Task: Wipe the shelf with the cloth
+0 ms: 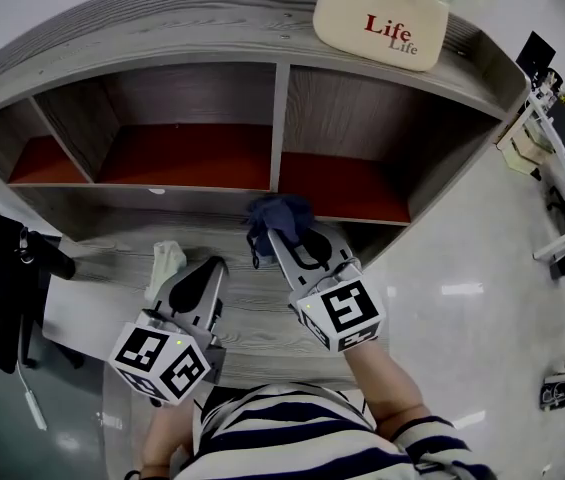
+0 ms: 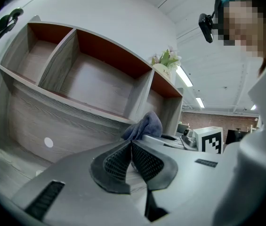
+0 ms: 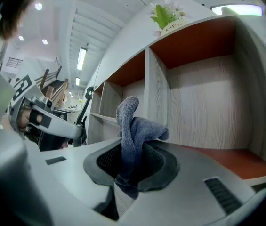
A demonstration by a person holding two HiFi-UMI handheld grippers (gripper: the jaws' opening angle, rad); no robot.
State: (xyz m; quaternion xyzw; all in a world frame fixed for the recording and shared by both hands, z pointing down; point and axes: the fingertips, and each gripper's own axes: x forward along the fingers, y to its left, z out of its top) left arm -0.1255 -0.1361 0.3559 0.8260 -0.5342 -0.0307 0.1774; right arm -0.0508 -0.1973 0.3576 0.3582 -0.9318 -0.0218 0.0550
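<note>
Cloth (image 1: 280, 214) was pinched in my right tongs (image 1: 284, 246), bunched at the near edge of the shelf (image 1: 182, 230), below its divider. Left tongs (image 1: 205, 280) were pressed together, empty. I judged wiping barely started, with the compartments left to do.

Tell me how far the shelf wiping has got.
Done: the cloth is picked up, clamped in the right gripper. In hand: it is held at the shelf front edge, before the divider. The left gripper is shut and empty. Left: the wiping itself; the red compartment floors show no sign of wiping.
</note>
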